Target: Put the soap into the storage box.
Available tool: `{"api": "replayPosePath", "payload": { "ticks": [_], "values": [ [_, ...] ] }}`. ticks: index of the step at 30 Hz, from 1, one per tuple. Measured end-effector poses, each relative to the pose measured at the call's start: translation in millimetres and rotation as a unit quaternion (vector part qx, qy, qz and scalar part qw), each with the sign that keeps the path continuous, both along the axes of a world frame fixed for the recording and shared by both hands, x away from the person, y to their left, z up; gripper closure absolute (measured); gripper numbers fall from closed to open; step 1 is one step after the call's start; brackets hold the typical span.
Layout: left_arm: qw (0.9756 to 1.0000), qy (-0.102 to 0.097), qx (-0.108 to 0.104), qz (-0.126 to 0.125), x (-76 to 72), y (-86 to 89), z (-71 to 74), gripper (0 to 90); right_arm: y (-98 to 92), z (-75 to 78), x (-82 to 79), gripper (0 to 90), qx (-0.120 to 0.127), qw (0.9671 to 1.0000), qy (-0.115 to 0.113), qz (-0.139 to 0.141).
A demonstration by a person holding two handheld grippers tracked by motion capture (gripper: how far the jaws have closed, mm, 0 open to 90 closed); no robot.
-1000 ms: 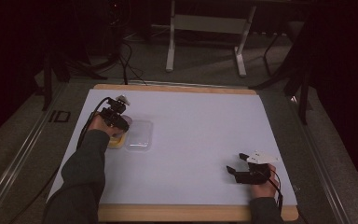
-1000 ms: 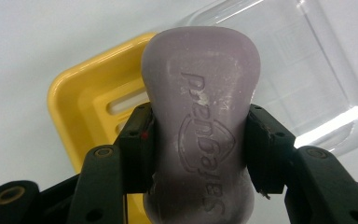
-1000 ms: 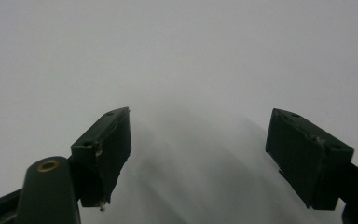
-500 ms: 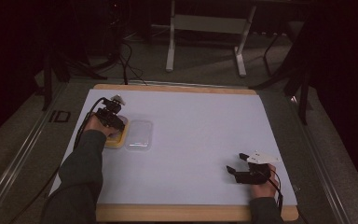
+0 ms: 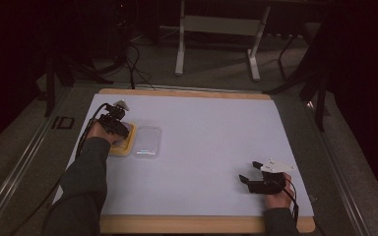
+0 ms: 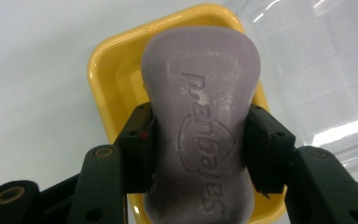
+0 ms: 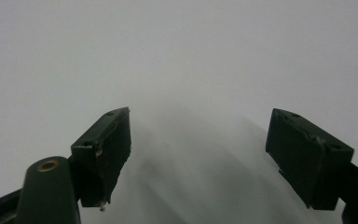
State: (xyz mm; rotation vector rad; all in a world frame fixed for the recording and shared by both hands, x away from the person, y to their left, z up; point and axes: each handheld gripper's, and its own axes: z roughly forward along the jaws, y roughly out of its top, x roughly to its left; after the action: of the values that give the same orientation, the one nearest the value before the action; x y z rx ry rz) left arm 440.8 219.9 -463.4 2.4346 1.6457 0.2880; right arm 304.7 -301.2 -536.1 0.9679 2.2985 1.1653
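Observation:
A pale purple bar of soap (image 6: pixel 200 121) stamped "Safeguard" is clamped between the jaws of my left gripper (image 6: pixel 199 154), right over a yellow soap dish (image 6: pixel 116 79). Whether the bar touches the dish floor I cannot tell. From the high view, the left gripper (image 5: pixel 114 123) covers most of the yellow dish (image 5: pixel 124 147) at the table's left. A clear plastic lid (image 5: pixel 147 141) lies just right of the dish and appears as a transparent sheet (image 6: pixel 317 60) in the left gripper view. My right gripper (image 5: pixel 248 181) rests near the front right, open, with nothing between its fingers (image 7: pixel 105 149).
The white table top (image 5: pixel 211 132) has a wooden border along its front and back edges. Dark floor, cables and a metal stand lie beyond the far edge. A cable trails from the left gripper toward the table's left side.
The left gripper with the soap has edged slightly toward the far left over the yellow dish. The right gripper has stayed put.

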Motion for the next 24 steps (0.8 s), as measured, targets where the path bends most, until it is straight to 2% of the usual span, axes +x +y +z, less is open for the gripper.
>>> {"api": "replayPosePath", "payload": {
  "ticks": [20, 24],
  "values": [
    [0.9998, 0.01, 0.0, 0.019, 2.1, 0.4, -11.7, 50.1, 0.4, 0.1, -0.2, 21.8, -0.001, 1.0, 0.0, 0.001],
    [0.9996, 0.009, -0.006, 0.024, 1.9, 2.3, -14.7, 50.1, 0.3, 0.0, -0.1, 21.8, -0.001, 1.0, 0.0, 0.0]
  ]
}}
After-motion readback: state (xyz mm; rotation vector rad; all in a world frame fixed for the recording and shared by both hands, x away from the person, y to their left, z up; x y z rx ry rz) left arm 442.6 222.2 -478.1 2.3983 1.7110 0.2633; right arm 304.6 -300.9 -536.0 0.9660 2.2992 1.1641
